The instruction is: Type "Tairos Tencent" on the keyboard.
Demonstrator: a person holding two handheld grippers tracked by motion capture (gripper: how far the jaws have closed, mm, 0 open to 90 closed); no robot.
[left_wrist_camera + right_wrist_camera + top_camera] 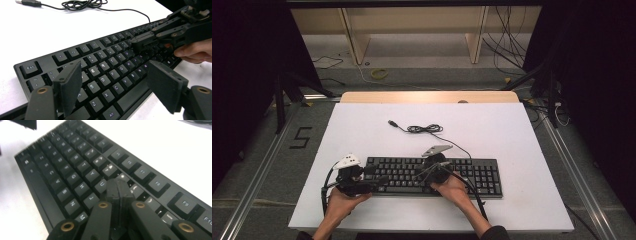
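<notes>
A black keyboard (432, 176) lies near the desk's (362, 125) front edge, its long axis parallel to that edge, its cable (424, 129) trailing toward the back. The right gripper (117, 188), jaws pressed together with nothing between them, points down at the keys beside U and J, nearest the middle. The left gripper (112, 85), jaws spread wide and empty, hovers over the keyboard's left end.
</notes>
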